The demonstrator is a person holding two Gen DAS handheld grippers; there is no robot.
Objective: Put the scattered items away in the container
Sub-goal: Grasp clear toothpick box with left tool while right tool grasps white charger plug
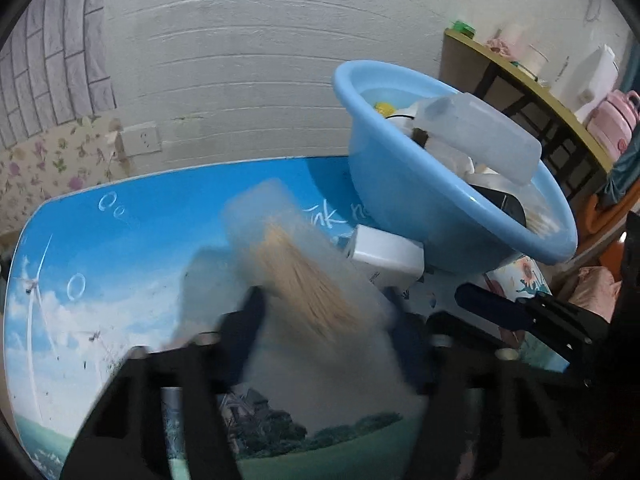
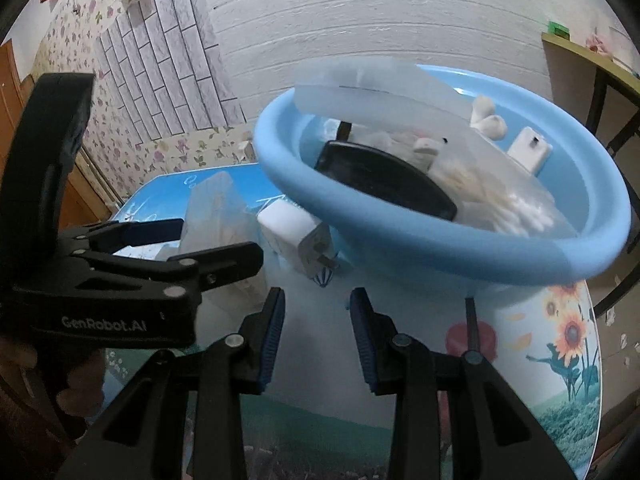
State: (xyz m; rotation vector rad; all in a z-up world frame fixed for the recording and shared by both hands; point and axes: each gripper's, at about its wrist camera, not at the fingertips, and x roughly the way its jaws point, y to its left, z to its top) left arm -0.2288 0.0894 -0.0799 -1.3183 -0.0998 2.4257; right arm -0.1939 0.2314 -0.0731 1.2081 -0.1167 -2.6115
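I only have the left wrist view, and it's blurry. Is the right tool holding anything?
Observer: No. The right tool is open and empty, low over the table.
Operator: Does my left tool really have that clear box?
Observer: Yes. From the right wrist view, the left tool has a finger on each side of the translucent box.
Operator: What about the white block by the basin?
Observer: It's a white power adapter on the table beside the blue basin, with its prongs facing the right tool.
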